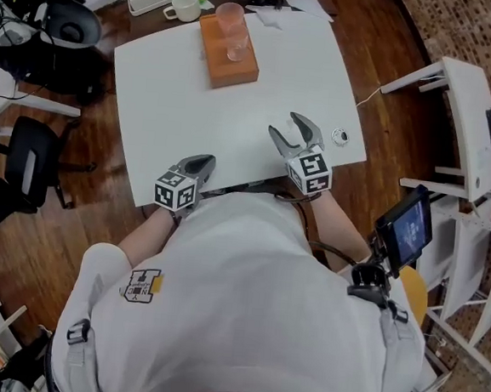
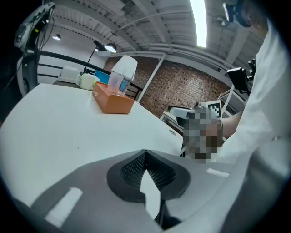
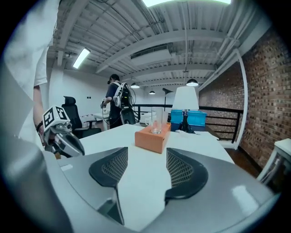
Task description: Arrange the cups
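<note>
Orange block (image 1: 229, 65) carrying the clear cups (image 1: 233, 29) sits well ahead of both grippers on the counter (image 1: 177, 99). I read the left gripper (image 1: 204, 162) clenched and empty, the right gripper (image 1: 284, 125) released, nothing between.

Pink cup (image 1: 230, 16), clear cup (image 1: 238, 50), upright on orange box (image 1: 225, 70)

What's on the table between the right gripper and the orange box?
Nothing: bare white table from the right gripper to the orange box, seen in the head view.
</note>
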`<state>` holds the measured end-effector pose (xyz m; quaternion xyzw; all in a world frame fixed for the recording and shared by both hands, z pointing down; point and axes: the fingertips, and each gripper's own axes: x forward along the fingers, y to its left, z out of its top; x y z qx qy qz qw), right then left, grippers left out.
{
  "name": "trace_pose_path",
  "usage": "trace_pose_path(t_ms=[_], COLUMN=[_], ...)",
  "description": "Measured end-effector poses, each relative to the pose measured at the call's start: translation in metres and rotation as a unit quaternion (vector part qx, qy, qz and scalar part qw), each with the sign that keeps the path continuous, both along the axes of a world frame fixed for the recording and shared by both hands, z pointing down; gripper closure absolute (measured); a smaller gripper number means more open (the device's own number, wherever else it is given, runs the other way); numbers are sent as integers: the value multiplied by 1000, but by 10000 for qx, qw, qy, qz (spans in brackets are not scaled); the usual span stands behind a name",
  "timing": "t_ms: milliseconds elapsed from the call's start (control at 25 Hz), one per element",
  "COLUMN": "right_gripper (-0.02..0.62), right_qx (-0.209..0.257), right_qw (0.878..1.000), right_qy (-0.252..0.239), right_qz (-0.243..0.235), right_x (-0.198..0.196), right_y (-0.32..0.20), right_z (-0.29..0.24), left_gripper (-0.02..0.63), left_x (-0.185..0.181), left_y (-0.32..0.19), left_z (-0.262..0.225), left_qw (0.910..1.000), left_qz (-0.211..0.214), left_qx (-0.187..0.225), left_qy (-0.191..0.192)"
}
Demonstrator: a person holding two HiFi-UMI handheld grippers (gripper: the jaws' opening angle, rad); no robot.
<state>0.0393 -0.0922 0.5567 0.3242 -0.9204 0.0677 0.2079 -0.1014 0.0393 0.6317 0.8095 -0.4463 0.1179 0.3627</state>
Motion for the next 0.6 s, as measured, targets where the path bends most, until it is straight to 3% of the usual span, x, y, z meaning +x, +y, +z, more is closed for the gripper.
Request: trace_pose_path(t_ms=[360,600], right_gripper=[357,402], right_qx=[-687,-1080], right_qw=[9966,9918], right_qy=[405,641], right_qz=[-213,-231], right_x=[11,14], right_y=[61,71], right_z=[59,94], left_gripper=[603,603], left_x=[4,1], left_y=[7,9], left_z=[12,24], left_qw=[9998,9994], left_qz=[143,191], left_qx=[-140,-294], left_qy=[4,-58])
